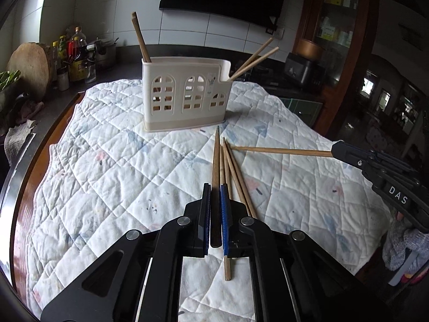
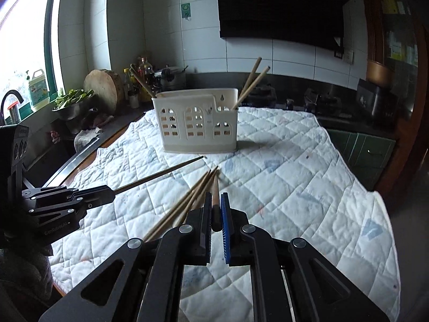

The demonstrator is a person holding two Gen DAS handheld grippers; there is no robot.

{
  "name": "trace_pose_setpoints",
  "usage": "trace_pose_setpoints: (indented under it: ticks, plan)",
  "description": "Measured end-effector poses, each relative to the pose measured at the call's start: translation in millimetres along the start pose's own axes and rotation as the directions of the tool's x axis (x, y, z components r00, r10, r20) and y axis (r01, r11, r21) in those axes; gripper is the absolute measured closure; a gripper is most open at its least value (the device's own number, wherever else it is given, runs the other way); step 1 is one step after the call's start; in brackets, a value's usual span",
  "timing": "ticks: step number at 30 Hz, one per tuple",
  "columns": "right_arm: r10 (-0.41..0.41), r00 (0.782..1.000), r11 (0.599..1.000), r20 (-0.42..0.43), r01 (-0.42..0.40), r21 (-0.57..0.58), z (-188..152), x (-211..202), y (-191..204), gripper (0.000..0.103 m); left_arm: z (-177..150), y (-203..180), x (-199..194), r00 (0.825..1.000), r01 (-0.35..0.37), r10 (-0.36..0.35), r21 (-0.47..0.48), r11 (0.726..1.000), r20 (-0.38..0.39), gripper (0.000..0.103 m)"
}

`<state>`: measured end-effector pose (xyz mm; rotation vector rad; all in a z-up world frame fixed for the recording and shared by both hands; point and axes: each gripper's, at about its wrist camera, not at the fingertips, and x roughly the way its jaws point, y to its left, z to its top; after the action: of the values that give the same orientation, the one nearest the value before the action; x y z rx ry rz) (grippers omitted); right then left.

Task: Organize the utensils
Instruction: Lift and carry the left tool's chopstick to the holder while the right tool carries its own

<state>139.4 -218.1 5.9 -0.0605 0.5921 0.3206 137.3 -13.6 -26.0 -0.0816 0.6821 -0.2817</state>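
Our left gripper (image 1: 214, 187) was closed on a dark chopstick (image 1: 215, 161), which ran forward from between the pads with its tip toward the caddy (image 1: 185, 94). In the right wrist view that same chopstick (image 2: 161, 173) slanted clear of the quilt (image 2: 295, 187), tip near the caddy's (image 2: 198, 123) base.

Our right gripper (image 2: 215, 198) was clamped on a light chopstick (image 2: 215, 187); from the left wrist view it (image 1: 281, 151) reached sideways out of the gripper (image 1: 339, 151), its tip close to the tips of the loose chopsticks.

Three loose chopsticks (image 1: 233, 177) lay fanned on the quilt (image 1: 107, 174) just right of the dark one, tips bunched in front of the caddy. From the right they (image 2: 185, 201) ran under the right gripper's left side.

The caddy stood upright at the far middle of the quilt. One chopstick (image 1: 140, 37) leaned out of its left end, and a pair (image 1: 254, 59) leaned out of the low right end. We could not tell what else sat inside through the arched cutouts.

Bottles (image 1: 72, 53) and a round wooden board (image 1: 28, 67) stood on the counter beyond the quilt's left edge.
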Motion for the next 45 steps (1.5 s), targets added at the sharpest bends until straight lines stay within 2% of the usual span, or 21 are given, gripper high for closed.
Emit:
trace_pose_setpoints:
  ticks: [6, 15, 22, 30, 39, 45]
  plan:
    - [0.037, 0.998, 0.999, 0.041, -0.036, -0.029, 44, -4, -2, 0.096, 30, 4, -11, 0.998, 0.022, -0.022, 0.006, 1.000, 0.055, 0.097]
    - [0.065, 0.996, 0.996, 0.059, -0.061, -0.064, 74, -5, 2, 0.096, 50, 3, -15, 1.000, 0.004, -0.006, 0.089, 0.996, 0.021, 0.097]
    - [0.065, 0.996, 0.993, 0.065, -0.058, -0.107, 91, -6, 7, 0.096, 59, 9, -16, 1.000, 0.003, -0.005, 0.073, 0.997, 0.028, 0.097]
    - [0.055, 0.992, 0.993, 0.114, -0.043, -0.107, 145, -8, -1, 0.096, 97, 12, -24, 0.996, -0.001, -0.006, 0.075, 0.997, 0.091, 0.097]
    - [0.009, 0.988, 0.993, 0.153, 0.009, -0.116, 201, 14, -5, 0.096, 171, 26, -50, 0.969, -0.023, 0.012, 0.045, 0.999, 0.246, 0.097]
    - [0.015, 0.996, 0.995, 0.092, -0.006, -0.096, 219, 50, -10, 0.096, 203, 40, -52, 0.948, -0.068, 0.065, 0.000, 0.998, 0.311, 0.097]
